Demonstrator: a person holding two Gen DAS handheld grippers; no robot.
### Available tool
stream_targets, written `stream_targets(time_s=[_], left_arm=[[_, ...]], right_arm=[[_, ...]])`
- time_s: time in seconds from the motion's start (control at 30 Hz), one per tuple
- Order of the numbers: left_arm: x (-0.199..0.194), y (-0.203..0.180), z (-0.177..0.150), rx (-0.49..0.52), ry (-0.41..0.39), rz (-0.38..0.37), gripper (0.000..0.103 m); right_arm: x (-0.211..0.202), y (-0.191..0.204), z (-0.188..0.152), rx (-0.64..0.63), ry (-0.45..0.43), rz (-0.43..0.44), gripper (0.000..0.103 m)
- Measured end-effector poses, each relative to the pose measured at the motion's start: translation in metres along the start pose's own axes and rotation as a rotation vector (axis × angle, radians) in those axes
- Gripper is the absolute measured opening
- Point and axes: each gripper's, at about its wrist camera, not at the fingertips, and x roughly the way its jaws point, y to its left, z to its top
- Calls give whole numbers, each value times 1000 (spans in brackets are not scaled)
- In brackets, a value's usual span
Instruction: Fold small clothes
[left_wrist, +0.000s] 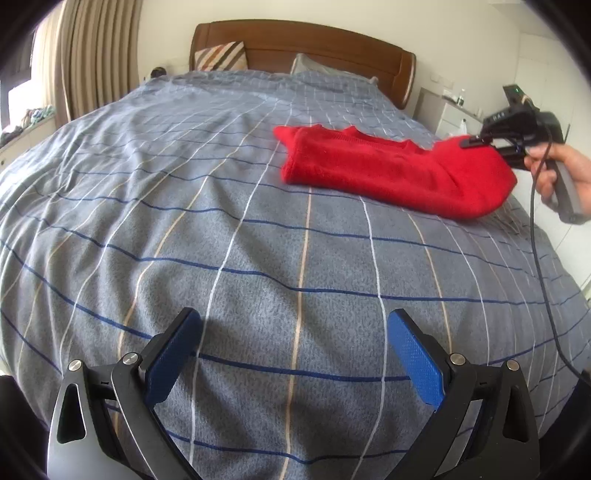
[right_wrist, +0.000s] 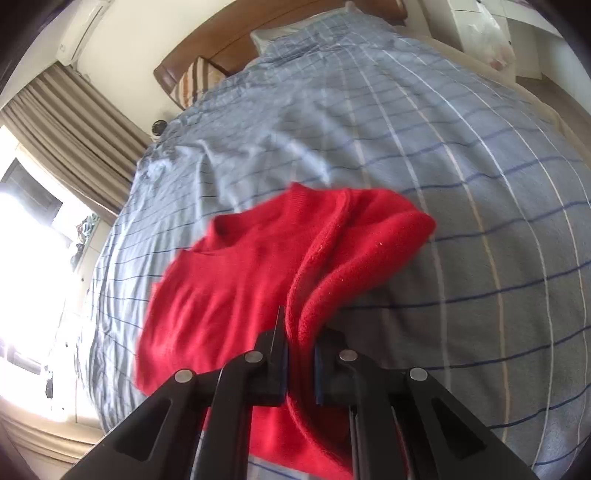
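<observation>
- Red knit sweater (left_wrist: 391, 173), partly folded, lying on the right half of the checked grey-blue duvet (left_wrist: 229, 236); its far layers rest flat, its near edge is raised where it is gripped
- Right gripper (right_wrist: 300, 354): both fingers pressed together on a thick bunched fold of the sweater's edge, seen from the left wrist view as the tip (left_wrist: 476, 141) biting the garment's right end, with the person's right hand (left_wrist: 565, 173) on the handle
- Left gripper (left_wrist: 295, 354): blue pads (left_wrist: 417, 358) spread wide apart, holding nothing, hovering above bare duvet well apart from the sweater
- Risk 1: the grip takes several layers at 1 narrow point, so a pull may drag the whole stack across the duvet rather than turn 1 layer over; cause, no second hold pinning the far side
- Risk 2: the thick knit may creep out of the clamped pads under its own weight once lifted; cause, a bulky fold held only near its rim
- Risk 3: the fold may land skewed, with edges misaligned; cause, the soft, wrinkled duvet giving way beneath, and the unsupported left end of the garment sagging
- Risk 4: the trailing black cable (left_wrist: 535, 236) below the right hand may snag the cloth or the bedding during a sweep
- Blur in the right wrist view suggests motion; exact layer count in the grip cannot be told
</observation>
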Motion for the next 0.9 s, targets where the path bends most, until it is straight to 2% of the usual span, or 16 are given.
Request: stream_targets(time_s=[0.17,0.33,0.37,0.43,0.47,0.5,0.57,0.6,0.63,0.67,0.7,0.8,0.83,0.9], left_arm=[[-4,17,2,-49,-19,16,101],[-9,42,3,-142,-24,32,101],[-9,47,4,-159,-25,37,101],[-10,56,4,-194,-22,45,101],[-10,59,4,-210,-23,49,101],[-10,63,4,-226,-24,52,101],[-10,68,3,-255,-27,54,101],[-10,69,4,-266,-27,51,101],[-10,70,4,-272,-27,49,101],[-9,71,5,-275,-27,48,101],[-9,71,5,-275,-29,47,101],[-8,70,5,-274,-29,39,101],[-8,69,5,-271,-28,37,101],[-7,65,5,-258,-25,41,101]], right_arm=[[35,103,17,-105,81,68,10],[104,183,-7,-257,180,49,10],[117,192,-13,-271,195,40,12],[141,203,-26,-291,231,27,24],[148,204,-31,-269,266,53,36],[151,200,-33,-223,294,119,40],[140,194,-35,-116,305,330,41],[130,192,-33,-95,294,397,41],[116,190,-31,-104,267,418,41],[102,189,-28,-136,234,408,41],[89,188,-26,-189,200,363,41],[72,189,-32,-422,136,102,41],[74,189,-39,-477,149,60,41],[80,191,-54,-546,166,35,41]])
